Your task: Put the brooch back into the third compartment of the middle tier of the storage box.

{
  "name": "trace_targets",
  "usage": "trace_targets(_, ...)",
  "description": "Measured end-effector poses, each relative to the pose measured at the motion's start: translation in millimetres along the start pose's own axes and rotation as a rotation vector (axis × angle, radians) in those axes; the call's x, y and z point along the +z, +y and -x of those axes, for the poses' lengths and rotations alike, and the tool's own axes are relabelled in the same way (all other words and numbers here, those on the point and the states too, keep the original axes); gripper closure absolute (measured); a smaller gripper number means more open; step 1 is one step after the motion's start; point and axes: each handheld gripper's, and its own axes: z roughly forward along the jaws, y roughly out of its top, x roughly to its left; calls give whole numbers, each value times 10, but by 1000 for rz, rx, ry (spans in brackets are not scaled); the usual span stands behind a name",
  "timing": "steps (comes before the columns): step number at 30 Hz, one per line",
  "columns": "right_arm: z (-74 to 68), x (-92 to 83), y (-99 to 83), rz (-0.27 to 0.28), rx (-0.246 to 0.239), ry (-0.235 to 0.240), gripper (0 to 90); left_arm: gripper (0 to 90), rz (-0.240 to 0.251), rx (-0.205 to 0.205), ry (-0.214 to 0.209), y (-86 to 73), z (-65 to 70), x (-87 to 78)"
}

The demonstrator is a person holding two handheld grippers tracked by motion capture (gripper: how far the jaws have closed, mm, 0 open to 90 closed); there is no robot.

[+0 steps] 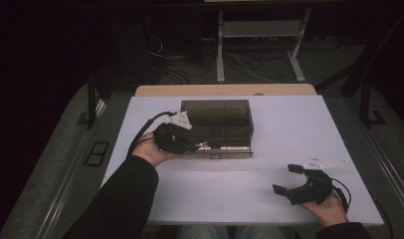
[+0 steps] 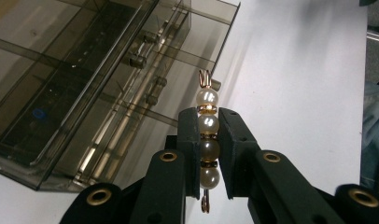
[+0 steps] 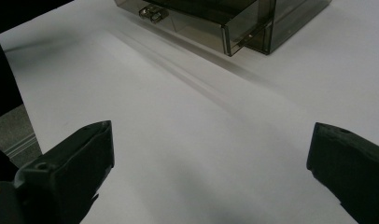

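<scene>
Your left gripper [image 2: 208, 140] is clamping a pearl earring [image 2: 208, 140] beside the smoked drawer box [image 2: 85, 84]; your right gripper [image 3: 211, 158] is resting wide open, well apart.

Black left gripper [image 2: 207, 140]: 2 flat black jaws, brass-ringed screw holes. Right gripper [image 1: 293, 180] black too; grey 3-cornered plates, black cables. Dark long sleeves.
</scene>
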Motion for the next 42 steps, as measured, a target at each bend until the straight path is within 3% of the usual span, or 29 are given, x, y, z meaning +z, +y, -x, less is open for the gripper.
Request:
trace_targets(13, 2, -1, 0, 2, -6, 1, 3, 789, -2, 23, -12, 170, 14, 88)
trace_targets(17, 2, -1, 0, 2, -8, 1, 3, 789, -13, 49, -14, 216, 9, 110)
trace_targets(42, 3, -2, -1, 3, -13, 3, 3, 789, -16, 75, -28, 492, -4, 326)
